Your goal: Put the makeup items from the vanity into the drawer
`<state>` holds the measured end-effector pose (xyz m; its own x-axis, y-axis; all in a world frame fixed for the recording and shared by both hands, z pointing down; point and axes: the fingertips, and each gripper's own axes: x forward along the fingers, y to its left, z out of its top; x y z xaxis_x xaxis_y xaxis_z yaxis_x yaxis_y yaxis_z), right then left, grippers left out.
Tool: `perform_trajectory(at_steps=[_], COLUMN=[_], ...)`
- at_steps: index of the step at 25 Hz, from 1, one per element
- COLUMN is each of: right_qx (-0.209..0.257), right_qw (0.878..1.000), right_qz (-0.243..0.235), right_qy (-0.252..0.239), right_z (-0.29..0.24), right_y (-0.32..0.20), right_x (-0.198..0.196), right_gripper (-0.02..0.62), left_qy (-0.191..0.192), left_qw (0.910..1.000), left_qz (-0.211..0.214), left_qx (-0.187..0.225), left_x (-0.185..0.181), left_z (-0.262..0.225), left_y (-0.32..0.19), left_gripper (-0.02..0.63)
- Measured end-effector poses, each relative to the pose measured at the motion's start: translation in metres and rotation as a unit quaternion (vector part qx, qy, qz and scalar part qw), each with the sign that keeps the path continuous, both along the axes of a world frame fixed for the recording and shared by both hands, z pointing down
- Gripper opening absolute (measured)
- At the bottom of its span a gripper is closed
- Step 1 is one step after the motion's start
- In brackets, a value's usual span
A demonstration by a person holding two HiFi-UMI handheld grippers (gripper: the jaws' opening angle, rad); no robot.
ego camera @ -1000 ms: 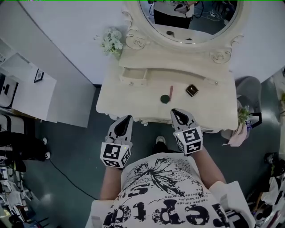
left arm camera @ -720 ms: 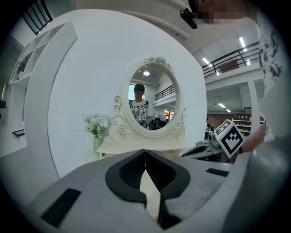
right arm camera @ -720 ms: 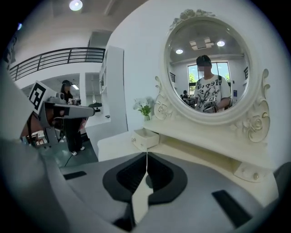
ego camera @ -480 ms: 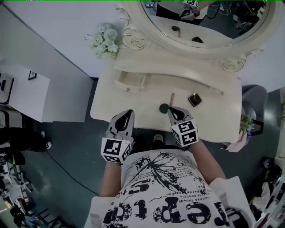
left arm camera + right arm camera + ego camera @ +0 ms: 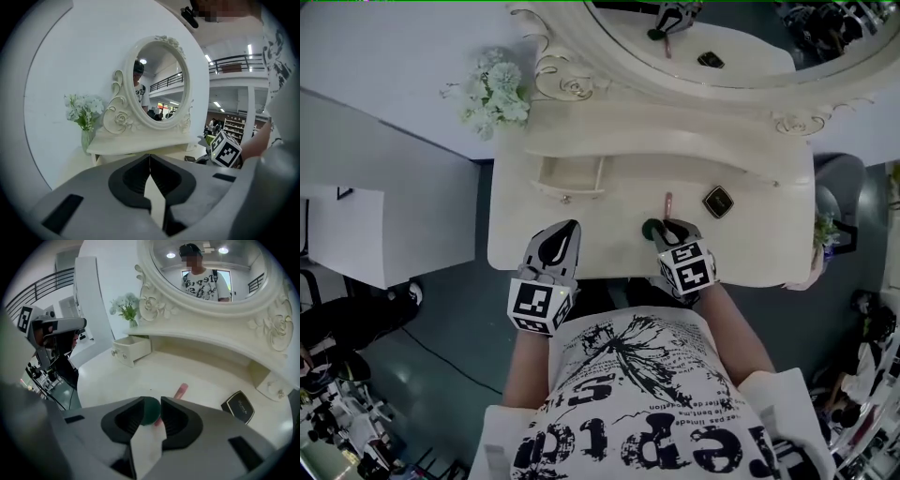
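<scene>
Currently R gripper sits low over the smooth cream vanity top, jaws opening w/ a narrow gap, and a round dark-green makeup pot rests on the tabletop btwn the tips. Just beyond it lies a slim pink stick, w/ a glossy black square compact nearby to the R; the small drawer at back-L stands open. L gripper hovers at the front edge, jaws together, empty.

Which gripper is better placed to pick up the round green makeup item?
Right. The right gripper is at the round green item, jaws opening with it showing in their gap. The left gripper is shut at the front edge of the vanity, apart from it.
</scene>
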<state>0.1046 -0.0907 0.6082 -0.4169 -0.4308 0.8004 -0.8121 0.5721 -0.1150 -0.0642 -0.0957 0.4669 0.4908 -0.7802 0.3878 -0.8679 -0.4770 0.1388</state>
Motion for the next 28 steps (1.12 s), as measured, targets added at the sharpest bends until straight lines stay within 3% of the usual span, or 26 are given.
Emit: perform_trajectory(at_steps=[3,13,28], right_qx=[-0.018,-0.024,-0.057], right_qw=[1.000,0.996,0.996], right_qz=[0.006,0.016,0.006], right_qy=[0.024,0.081,0.068], right_z=[0.012,0.026,0.022], right_y=[-0.001,-0.006,-0.007], right_x=[0.000,-0.003,0.002], right_gripper=[0.115,0.109,0.015], left_qy=[0.005,0.010,0.013], left_qw=[0.9999,0.9992,0.9995], left_qz=[0.008,0.029,0.024], left_qx=[-0.009,-0.025,-0.015], left_x=[-0.006,-0.014,-0.017], left_z=[0.007,0.019,0.006], left_y=[-0.009,-0.017,-0.012], left_gripper=[0.021,0.021,0.021])
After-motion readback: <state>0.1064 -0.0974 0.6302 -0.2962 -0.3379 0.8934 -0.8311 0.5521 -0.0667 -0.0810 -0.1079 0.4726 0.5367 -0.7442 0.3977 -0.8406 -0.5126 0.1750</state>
